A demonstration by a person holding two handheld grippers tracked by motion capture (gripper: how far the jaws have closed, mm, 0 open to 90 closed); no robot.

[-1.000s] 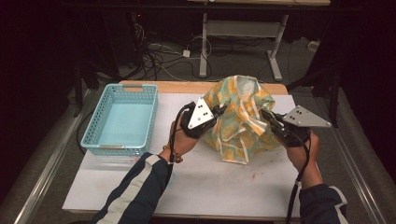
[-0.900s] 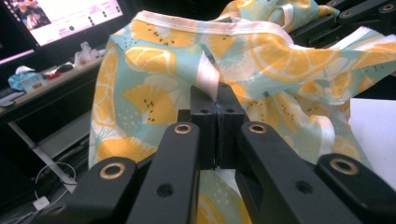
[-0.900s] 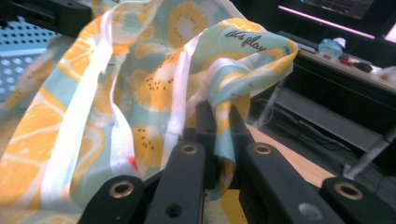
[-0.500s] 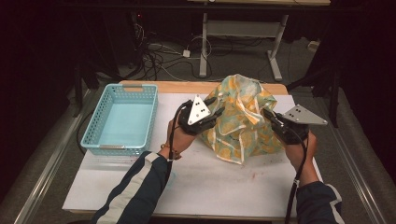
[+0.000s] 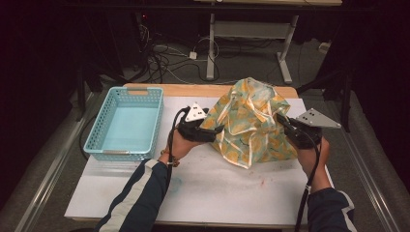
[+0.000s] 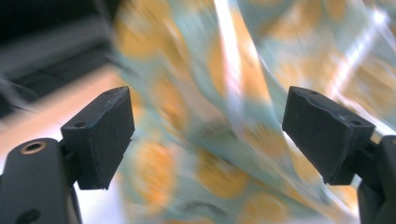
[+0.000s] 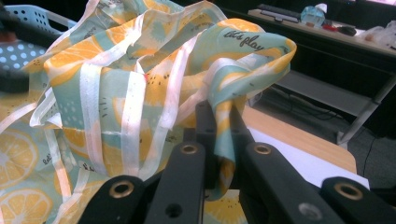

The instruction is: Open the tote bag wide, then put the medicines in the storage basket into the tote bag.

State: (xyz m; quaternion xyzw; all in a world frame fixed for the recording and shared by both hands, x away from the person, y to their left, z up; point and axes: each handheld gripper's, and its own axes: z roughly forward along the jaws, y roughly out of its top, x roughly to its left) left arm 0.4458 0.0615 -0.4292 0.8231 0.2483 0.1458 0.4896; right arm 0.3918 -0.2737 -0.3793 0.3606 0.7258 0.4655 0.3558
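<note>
Overhead, a white table [image 5: 212, 188] with a wooden far edge stands in a dark room, with cables [image 5: 164, 53] tangled on the floor behind it near a desk frame [image 5: 251, 34]. At the table's left a light blue basket [image 5: 124, 123] sits empty, while a lemon-print cloth bag [image 5: 251, 121] is bunched up on the right half between the two grippers. The left gripper [image 6: 208, 135] has its jaws spread wide beside the blurred fabric, and the right gripper [image 7: 223, 140] clamps a fold of the bag, whose inside is hidden.
</note>
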